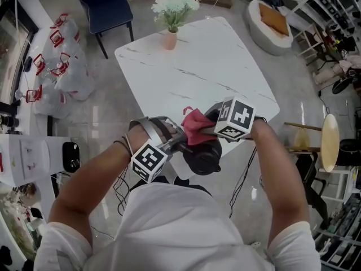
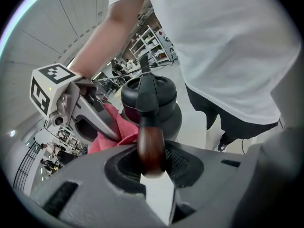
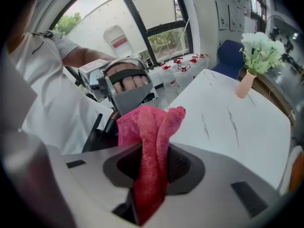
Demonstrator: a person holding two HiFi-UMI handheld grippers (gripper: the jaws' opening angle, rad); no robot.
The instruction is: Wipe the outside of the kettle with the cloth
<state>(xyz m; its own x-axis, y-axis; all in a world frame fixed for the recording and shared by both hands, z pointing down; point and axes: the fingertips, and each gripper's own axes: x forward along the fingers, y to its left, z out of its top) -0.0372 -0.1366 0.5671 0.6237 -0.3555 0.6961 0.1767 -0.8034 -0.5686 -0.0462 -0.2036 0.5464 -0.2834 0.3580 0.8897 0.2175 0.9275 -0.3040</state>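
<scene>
At the near edge of the white table (image 1: 214, 66) is the black kettle (image 1: 204, 156). My left gripper (image 1: 176, 144) holds it: the jaws are shut on the kettle's brown wooden handle (image 2: 151, 148), with the kettle body (image 2: 159, 109) just beyond. My right gripper (image 1: 207, 130) is shut on the red cloth (image 1: 196, 126), which hangs bunched between its jaws (image 3: 151, 175). The cloth (image 2: 111, 127) lies against the kettle's upper side, beside the lid. In the right gripper view the kettle (image 3: 97, 139) shows only as a dark shape behind the cloth, below the left gripper (image 3: 126, 87).
A pink vase of white flowers (image 1: 172, 16) stands at the table's far corner. A blue chair (image 1: 107, 4) is behind it. Red-and-white bags (image 1: 62, 61) lie on the floor at left. A round wooden stool (image 1: 330, 143) stands at right.
</scene>
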